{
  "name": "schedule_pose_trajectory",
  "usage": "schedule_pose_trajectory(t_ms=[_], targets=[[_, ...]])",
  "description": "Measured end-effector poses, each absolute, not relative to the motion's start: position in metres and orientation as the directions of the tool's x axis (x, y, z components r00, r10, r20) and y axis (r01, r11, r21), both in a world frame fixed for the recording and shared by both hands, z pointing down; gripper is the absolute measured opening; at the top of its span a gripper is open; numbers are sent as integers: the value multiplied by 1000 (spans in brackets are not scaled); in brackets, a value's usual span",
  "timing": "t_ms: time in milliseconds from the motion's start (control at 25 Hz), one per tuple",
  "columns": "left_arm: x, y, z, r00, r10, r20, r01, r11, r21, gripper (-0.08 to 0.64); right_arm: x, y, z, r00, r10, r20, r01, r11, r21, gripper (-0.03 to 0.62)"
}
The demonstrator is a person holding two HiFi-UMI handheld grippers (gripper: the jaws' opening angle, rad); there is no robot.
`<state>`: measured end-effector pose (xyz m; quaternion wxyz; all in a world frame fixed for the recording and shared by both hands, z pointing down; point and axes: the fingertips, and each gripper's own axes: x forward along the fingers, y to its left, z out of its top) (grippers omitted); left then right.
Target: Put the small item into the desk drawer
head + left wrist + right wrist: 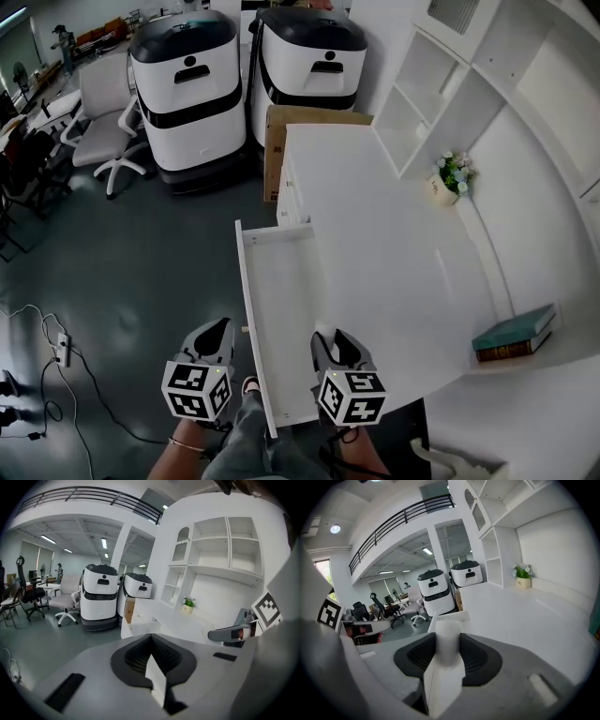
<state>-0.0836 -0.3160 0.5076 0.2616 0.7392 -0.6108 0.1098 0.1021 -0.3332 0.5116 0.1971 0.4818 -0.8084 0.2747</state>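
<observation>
The white desk [394, 253] has its drawer [281, 309] pulled out toward me, and the part I can see is bare. My right gripper [335, 343] hangs over the drawer's near end. In the right gripper view it [448, 641] is shut on a small white cylinder [447, 637], with the drawer [450, 617] just ahead. My left gripper [217, 330] is to the left of the drawer, over the floor. Its jaws [151, 638] meet with nothing between them. The drawer [140, 629] shows beyond them and the right gripper [234, 632] off to the right.
A potted plant [450, 178] and stacked books [514, 333] sit on the desk by white shelves [441, 84]. Two white machines [183, 84] [305, 61], a cardboard box [281, 127] and an office chair [103, 112] stand beyond. Cables [56, 347] lie on the floor. My legs are below the drawer.
</observation>
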Motion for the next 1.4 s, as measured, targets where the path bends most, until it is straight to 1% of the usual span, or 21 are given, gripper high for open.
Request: schedule_pose_trajectory(t_ms=[280,800,1400], targets=[[-96,-316,547,216,-820,529,-960,-77,271,-2,88,-331,558,-464,-606,646,-881,388,-269,163],[-133,-303,589,167,-782,600,-961,6,275,-2,58,-361,608,-464,-538,704,-872,416,-257,163],[-195,-288,620,67,-764,641,-945,158,287,-2,17,-407,674,-436,-460,773,-865,451,-220,163]])
